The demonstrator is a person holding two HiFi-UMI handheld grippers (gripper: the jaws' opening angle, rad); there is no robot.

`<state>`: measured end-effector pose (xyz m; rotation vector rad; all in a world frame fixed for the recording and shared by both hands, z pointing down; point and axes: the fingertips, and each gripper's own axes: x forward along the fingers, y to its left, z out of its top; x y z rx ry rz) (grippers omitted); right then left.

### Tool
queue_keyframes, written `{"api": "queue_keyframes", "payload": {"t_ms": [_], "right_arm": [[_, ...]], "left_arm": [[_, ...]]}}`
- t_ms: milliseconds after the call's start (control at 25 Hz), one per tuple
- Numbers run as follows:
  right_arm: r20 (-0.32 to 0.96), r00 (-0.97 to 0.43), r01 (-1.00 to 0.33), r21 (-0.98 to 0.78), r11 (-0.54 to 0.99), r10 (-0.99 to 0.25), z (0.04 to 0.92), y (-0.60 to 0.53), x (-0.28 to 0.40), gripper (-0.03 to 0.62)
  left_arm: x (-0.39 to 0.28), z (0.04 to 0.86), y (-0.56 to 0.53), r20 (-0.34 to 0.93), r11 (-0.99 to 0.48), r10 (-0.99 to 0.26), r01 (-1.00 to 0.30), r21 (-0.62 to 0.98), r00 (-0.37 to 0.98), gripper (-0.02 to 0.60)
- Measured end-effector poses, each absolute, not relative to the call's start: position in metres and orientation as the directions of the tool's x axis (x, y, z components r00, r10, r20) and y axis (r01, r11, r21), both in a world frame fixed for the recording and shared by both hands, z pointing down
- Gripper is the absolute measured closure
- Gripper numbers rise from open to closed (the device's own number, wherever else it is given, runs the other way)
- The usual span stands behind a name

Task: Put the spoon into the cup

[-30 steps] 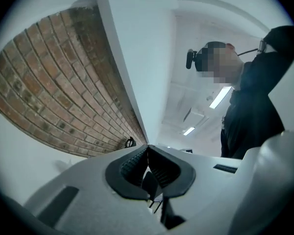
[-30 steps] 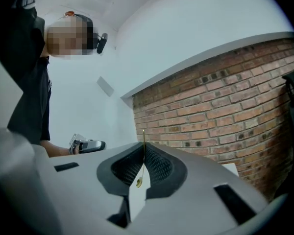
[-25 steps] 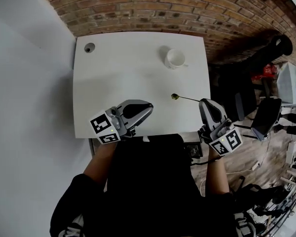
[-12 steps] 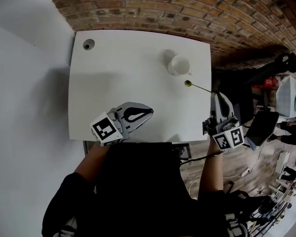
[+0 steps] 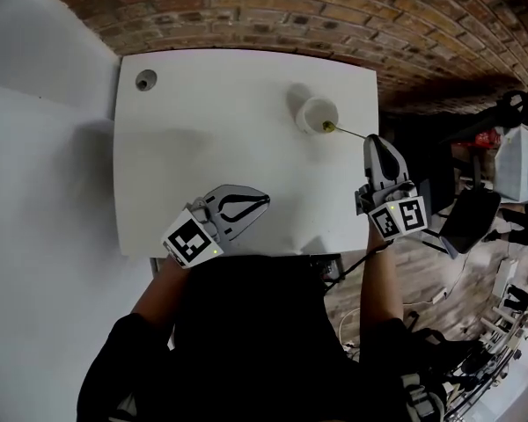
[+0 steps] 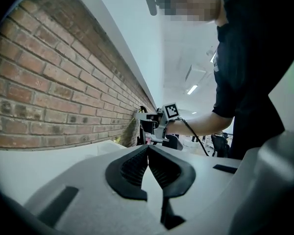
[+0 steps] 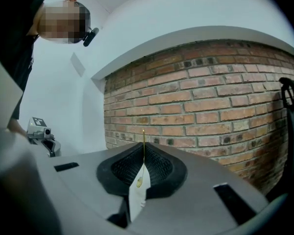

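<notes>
A white cup stands at the back right of the white table. My right gripper is shut on the handle of a thin gold spoon. The spoon's greenish bowl sits at the cup's right rim. In the right gripper view the spoon sticks out as a fine gold line from between the closed black pads. My left gripper rests low over the table's front edge, jaws together and empty. In the left gripper view its tips meet, with the right gripper seen far off.
A round cable hole sits in the table's back left corner. A brick wall runs right behind the table. A white wall is at the left. Dark chairs and clutter stand on the floor to the right.
My right gripper has carried the spoon away from the front edge toward the cup, so its bowl now reaches the rim. The left gripper has sunk a little and rolled.
</notes>
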<state>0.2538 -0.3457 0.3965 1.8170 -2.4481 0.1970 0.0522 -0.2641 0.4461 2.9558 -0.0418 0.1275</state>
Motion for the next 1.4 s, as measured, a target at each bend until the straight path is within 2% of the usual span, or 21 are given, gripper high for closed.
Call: {"api": "queue_keyframes", "payload": {"t_ms": [360, 680, 1400], "right_arm": [[0.197, -0.301, -0.954, -0.067, 0.293, -0.933, 0.433, -0.376, 0.252, 0.585], [0.24, -0.276, -0.961, -0.084, 0.264, -0.931, 0.462, -0.396, 0.257, 0.585], [0.306, -0.237, -0.971, -0.116, 0.211, -0.922, 0.503, -0.413, 0.258, 0.585]], "left_arm": [[0.062, 0.457, -0.269, 0.098, -0.977, 0.003, -0.018, 0.212, 0.995, 0.564], [0.062, 0.46, -0.275, 0.102, -0.965, -0.024, -0.05, 0.258, 0.994, 0.563], [0.065, 0.473, -0.273, 0.121, -0.962, 0.002, -0.031, 0.27, 0.993, 0.563]]}}
